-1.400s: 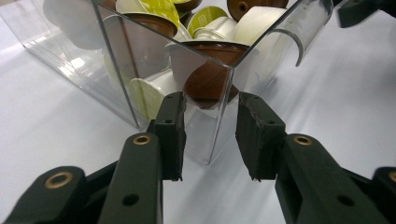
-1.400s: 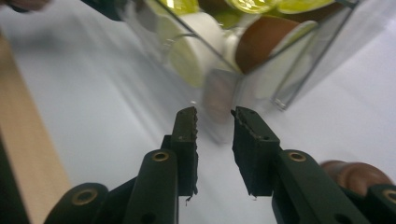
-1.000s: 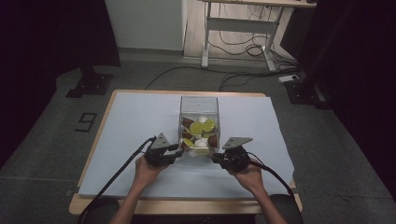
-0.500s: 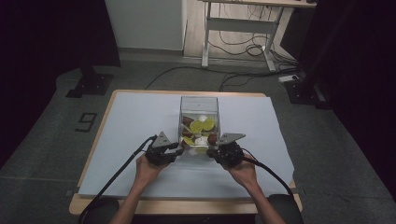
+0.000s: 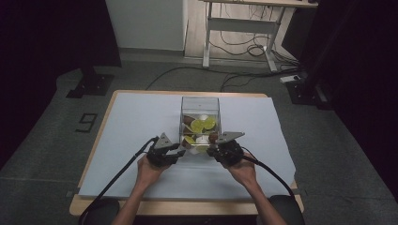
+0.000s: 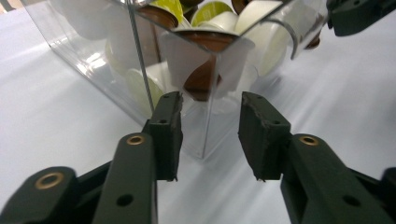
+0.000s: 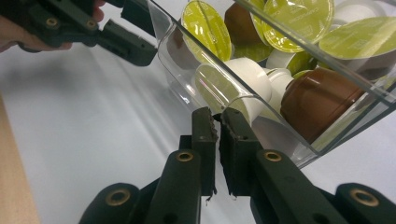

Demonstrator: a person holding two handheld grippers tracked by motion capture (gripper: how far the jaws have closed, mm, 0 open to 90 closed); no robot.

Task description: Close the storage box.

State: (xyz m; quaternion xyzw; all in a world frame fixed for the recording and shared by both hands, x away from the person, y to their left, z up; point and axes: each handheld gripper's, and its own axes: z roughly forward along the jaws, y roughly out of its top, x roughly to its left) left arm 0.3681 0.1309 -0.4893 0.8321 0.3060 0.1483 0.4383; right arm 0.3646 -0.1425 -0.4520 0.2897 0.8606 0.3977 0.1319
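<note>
A clear plastic box (image 5: 200,123) filled with coffee capsules stands near the middle of a table (image 5: 119,96) covered by a pale blue sheet (image 5: 136,126), and everything else is best placed against that box. Inside it lie lime-green-lidded capsules (image 5: 203,124), brown capsules (image 5: 189,121) and white capsules (image 5: 202,139), heaped loosely. The left gripper (image 5: 178,149), held in the person's left hand (image 5: 149,168), sits at the box's near left corner; in the left gripper view its jaws stand well apart, one to each side of the box's vertical corner edge (image 6: 208,116), and neither jaw clearly touches the wall. The right gripper (image 5: 212,149), held in the right hand (image 5: 242,169), sits at the box's near right corner. In the right gripper view its jaws are drawn nearly together on the rounded cut-out edge of the box's clear wall (image 7: 243,105), with only a thin slit between them, so they appear clamped on that wall. In the same view the box (image 7: 280,88) looks tipped, with a brown capsule (image 7: 320,100) and a white capsule (image 7: 252,79) pressed against the near wall, and the left gripper (image 7: 140,46) shows at the box's far corner. Black cables (image 5: 117,176) trail from both grippers toward the table's near edge. Beyond the box, past the table, a desk frame (image 5: 239,28) and loose floor cables (image 5: 244,49) stand on grey floor.
</note>
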